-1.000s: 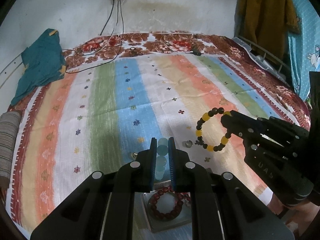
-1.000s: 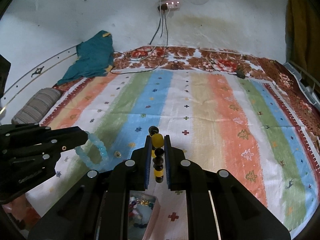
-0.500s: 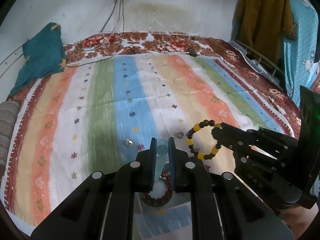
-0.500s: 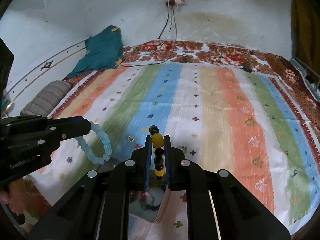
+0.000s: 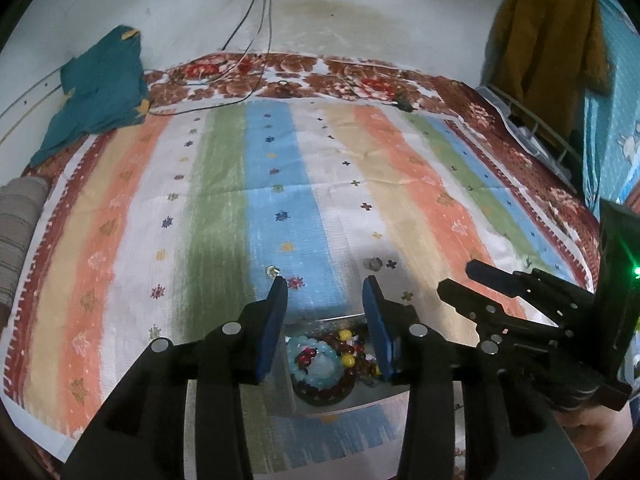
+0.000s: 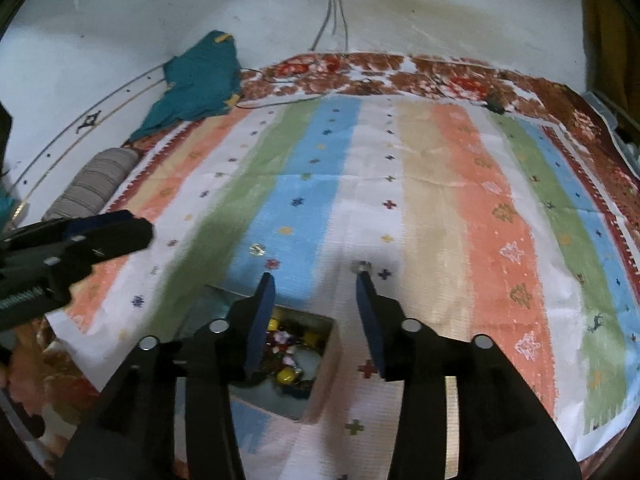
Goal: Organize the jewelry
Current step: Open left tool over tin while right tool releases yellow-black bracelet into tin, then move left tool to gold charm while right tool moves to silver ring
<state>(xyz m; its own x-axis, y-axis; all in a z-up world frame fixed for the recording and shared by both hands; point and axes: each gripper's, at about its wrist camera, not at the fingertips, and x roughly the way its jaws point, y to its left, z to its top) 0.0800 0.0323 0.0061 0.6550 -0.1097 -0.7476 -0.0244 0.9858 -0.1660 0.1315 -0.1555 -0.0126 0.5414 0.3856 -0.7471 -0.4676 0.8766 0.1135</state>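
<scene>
My left gripper point(image 5: 325, 282) hangs above a clear box point(image 5: 334, 317) on the striped bedspread, its jaws opening with nothing between them. In the box lie a light blue bead bracelet point(image 5: 316, 364), a dark red bead bracelet point(image 5: 326, 394) and a black-and-yellow bead bracelet point(image 5: 352, 346). My right gripper point(image 6: 314, 280) hovers over the same box point(image 6: 325, 372), jaws also opening and empty; yellow beads point(image 6: 286, 376) show inside. Each gripper appears in the other's view: the right gripper point(image 5: 456, 278) at the right, the left gripper point(image 6: 140, 230) at the left.
Two small rings point(image 5: 273, 270) point(image 5: 374, 263) lie on the bedspread just beyond the box. A teal cloth point(image 5: 100, 92) and cables point(image 5: 224, 96) sit at the far end. A striped bolster point(image 6: 92, 184) lies at the left edge. A brown garment point(image 5: 548, 32) hangs at the right.
Both grippers opened. The light blue bracelet left my left gripper and the black-and-yellow one left my right; both now lie in the box. Both grippers shifted over the box.
</scene>
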